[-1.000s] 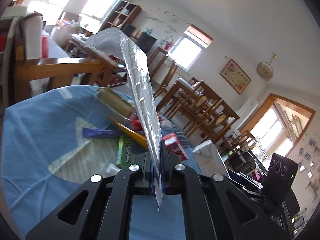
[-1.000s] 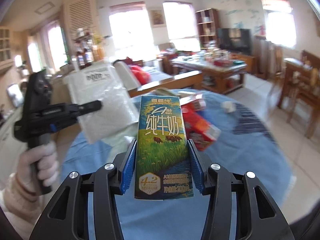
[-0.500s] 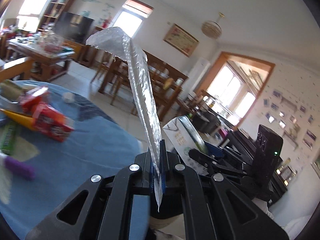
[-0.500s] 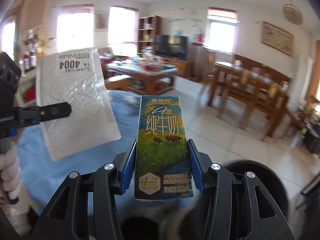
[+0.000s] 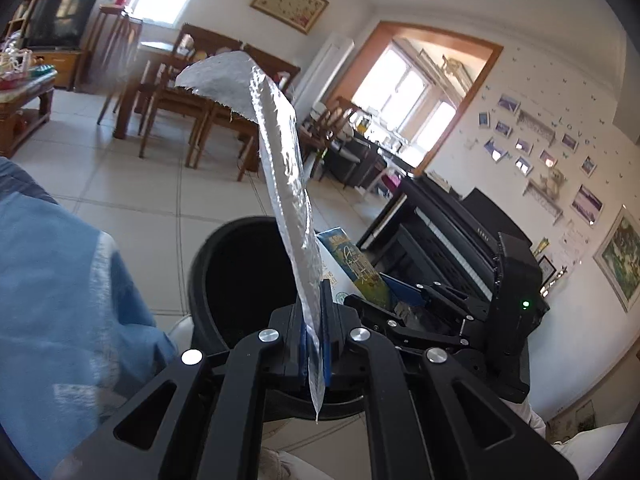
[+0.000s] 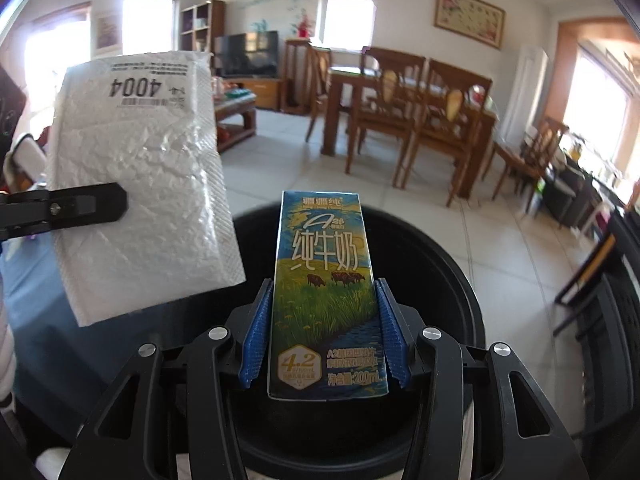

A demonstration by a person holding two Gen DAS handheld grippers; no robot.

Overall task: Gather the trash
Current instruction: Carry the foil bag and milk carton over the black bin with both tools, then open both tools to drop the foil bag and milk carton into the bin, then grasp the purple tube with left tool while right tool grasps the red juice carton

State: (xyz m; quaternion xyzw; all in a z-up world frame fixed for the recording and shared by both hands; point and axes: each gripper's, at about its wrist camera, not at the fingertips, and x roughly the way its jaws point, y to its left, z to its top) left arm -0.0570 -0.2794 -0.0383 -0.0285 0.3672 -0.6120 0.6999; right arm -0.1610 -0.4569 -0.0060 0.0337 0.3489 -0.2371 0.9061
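My left gripper (image 5: 314, 320) is shut on a white bubble mailer (image 5: 280, 152), seen edge-on and held upright over a black round trash bin (image 5: 240, 280). The mailer also shows in the right wrist view (image 6: 140, 184), flat-on, with "4004" printed on it. My right gripper (image 6: 326, 332) is shut on a blue and green milk carton (image 6: 326, 280), held upright above the open bin (image 6: 440, 264). The carton shows beside the mailer in the left wrist view (image 5: 356, 268), with the right gripper behind it.
The blue-clothed table (image 5: 60, 280) lies left of the bin. A wooden dining table with chairs (image 6: 412, 108) stands beyond on the tiled floor. A black piano (image 5: 452, 232) is to the right, against the wall.
Both grippers have swung away from the littered table to the black bin, each keeping hold of its item. The bin now sits right under the carton and the mailer.
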